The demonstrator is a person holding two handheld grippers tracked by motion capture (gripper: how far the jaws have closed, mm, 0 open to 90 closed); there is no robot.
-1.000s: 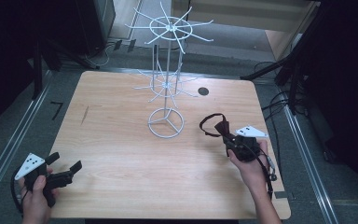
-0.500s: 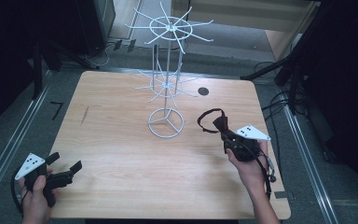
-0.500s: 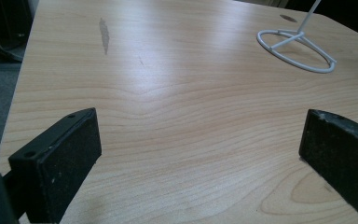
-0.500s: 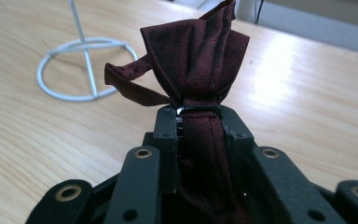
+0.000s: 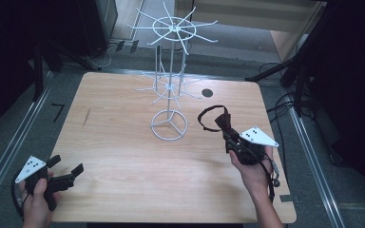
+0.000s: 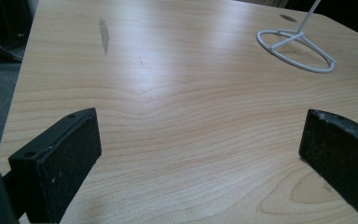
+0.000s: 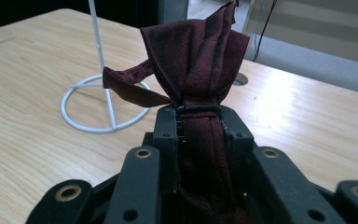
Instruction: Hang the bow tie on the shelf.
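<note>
Maroon bow tie, no label.

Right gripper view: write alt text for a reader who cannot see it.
The right hand-held gripper is shut on a dark red bow tie, whose fabric rises above the black jaws. Behind it, a white wire rack stands with its ring base on the light wooden table.

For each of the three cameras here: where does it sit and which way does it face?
High view: above the near edge, looking forward and down on the table; both hands show.
Left gripper view: rides the left hand-held gripper, looking low across the tabletop between open jaws.
Right gripper view: rides the right hand-held gripper, jaws shut on a maroon bow tie.
All share the white wire rack.
</note>
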